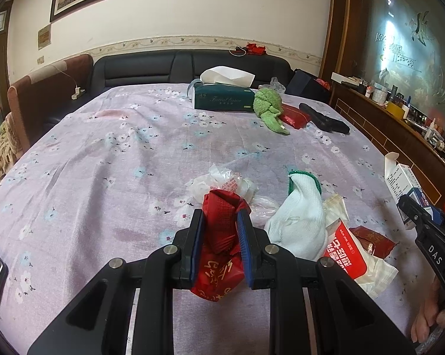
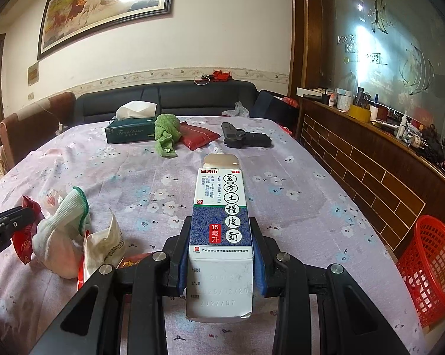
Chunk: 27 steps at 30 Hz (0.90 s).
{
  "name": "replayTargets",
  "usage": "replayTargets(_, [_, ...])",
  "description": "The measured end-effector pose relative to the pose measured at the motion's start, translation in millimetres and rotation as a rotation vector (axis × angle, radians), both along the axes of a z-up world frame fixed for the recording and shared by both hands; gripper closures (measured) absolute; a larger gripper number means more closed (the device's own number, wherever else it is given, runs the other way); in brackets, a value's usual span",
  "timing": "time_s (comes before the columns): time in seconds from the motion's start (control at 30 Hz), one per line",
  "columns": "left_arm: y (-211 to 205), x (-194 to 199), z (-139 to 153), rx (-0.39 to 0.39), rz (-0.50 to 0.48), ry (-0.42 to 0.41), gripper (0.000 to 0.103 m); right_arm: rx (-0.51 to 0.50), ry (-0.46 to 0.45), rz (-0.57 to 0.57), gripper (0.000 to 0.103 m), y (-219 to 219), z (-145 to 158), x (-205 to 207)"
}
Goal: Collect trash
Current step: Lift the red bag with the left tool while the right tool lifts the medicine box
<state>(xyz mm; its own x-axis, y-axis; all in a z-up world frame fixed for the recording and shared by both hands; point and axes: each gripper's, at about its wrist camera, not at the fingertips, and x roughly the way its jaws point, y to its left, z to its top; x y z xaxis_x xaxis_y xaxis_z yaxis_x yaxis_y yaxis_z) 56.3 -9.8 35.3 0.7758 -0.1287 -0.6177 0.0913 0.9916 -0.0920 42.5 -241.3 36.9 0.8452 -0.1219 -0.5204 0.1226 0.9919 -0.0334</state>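
Left wrist view: the left gripper (image 1: 221, 227) is clamped on a crumpled red wrapper (image 1: 222, 222) above the table (image 1: 104, 162); slick foil could slip free.

Right wrist view: the right gripper (image 2: 221, 254) pinches the medicine box (image 2: 222, 222) (flap open), the red basket (image 2: 429, 266) off right; squeezing may crush it.

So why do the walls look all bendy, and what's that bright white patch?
Both wrist views use fisheye lenses, so straight edges curve near the borders and the corners go black. In the right wrist view the patch is glare on the glass panel; the left wrist view shows it too.
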Motion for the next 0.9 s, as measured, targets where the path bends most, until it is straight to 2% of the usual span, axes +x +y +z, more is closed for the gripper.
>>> replayTargets(0.9, [1.6, 0.0, 0.2, 0.012, 0.017, -0.005, 0.082, -0.019, -0.025, 0.0, 0.067, 0.7, 2.4, -4.3])
